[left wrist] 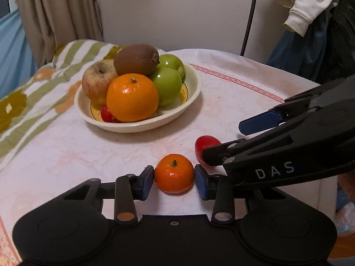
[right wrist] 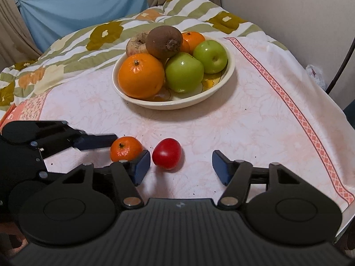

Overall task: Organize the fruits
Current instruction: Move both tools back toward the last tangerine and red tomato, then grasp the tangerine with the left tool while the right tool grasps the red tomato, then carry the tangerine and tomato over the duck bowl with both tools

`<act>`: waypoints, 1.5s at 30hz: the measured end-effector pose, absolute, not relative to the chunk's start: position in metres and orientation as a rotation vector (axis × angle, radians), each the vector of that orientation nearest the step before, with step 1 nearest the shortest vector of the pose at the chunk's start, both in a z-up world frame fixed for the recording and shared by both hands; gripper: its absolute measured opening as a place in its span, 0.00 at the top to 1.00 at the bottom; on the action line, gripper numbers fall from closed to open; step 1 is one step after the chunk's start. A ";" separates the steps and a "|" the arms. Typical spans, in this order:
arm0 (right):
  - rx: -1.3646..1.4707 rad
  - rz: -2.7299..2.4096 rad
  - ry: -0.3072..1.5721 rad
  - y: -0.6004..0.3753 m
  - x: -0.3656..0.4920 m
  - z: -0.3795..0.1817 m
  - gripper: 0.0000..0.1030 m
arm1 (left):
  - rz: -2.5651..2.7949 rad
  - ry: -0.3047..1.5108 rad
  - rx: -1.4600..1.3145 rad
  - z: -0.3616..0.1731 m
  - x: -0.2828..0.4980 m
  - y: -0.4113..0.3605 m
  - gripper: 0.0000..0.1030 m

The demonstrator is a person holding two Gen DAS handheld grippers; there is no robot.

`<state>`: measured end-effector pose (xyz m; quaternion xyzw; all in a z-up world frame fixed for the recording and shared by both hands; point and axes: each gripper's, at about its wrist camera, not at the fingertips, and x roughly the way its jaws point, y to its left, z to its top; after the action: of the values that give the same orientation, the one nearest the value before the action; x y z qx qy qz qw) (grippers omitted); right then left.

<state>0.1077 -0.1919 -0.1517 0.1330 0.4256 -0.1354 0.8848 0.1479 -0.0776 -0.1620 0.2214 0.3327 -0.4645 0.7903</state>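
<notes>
L gripper (left wrist: 174,180) clamped; R gripper (right wrist: 180,167) agape.

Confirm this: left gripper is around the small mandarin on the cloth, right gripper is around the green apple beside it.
Not the green apple: the right gripper brackets the red tomato, as the right wrist view shows. The left gripper is indeed around the small mandarin.

left wrist: low, close, facing bowl (left wrist: 193,93) | right wrist: same | shared: bowl
</notes>
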 end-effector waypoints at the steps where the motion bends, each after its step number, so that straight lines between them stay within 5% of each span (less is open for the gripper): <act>1: 0.273 -0.284 0.888 -0.191 0.108 -0.151 0.27 | -1.001 0.712 0.479 -0.162 0.147 -0.078 0.58; 10: 0.243 -0.272 0.904 -0.184 0.117 -0.153 0.32 | -0.947 0.716 0.481 -0.161 0.151 -0.064 0.58; 17: 0.228 -0.251 0.923 -0.177 0.125 -0.161 0.48 | -0.880 0.729 0.466 -0.158 0.150 -0.041 0.58; 25: 0.202 -0.247 0.931 -0.170 0.127 -0.166 0.56 | -0.806 0.754 0.450 -0.156 0.150 -0.018 0.58; 45: 0.186 -0.161 0.835 -0.185 0.104 -0.098 0.56 | -0.605 0.708 0.310 -0.084 0.133 -0.008 0.58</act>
<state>0.1041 -0.1849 -0.0978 0.0899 0.4044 -0.0780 0.9068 0.1329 -0.0081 -0.0844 0.1488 0.3400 -0.2906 0.8819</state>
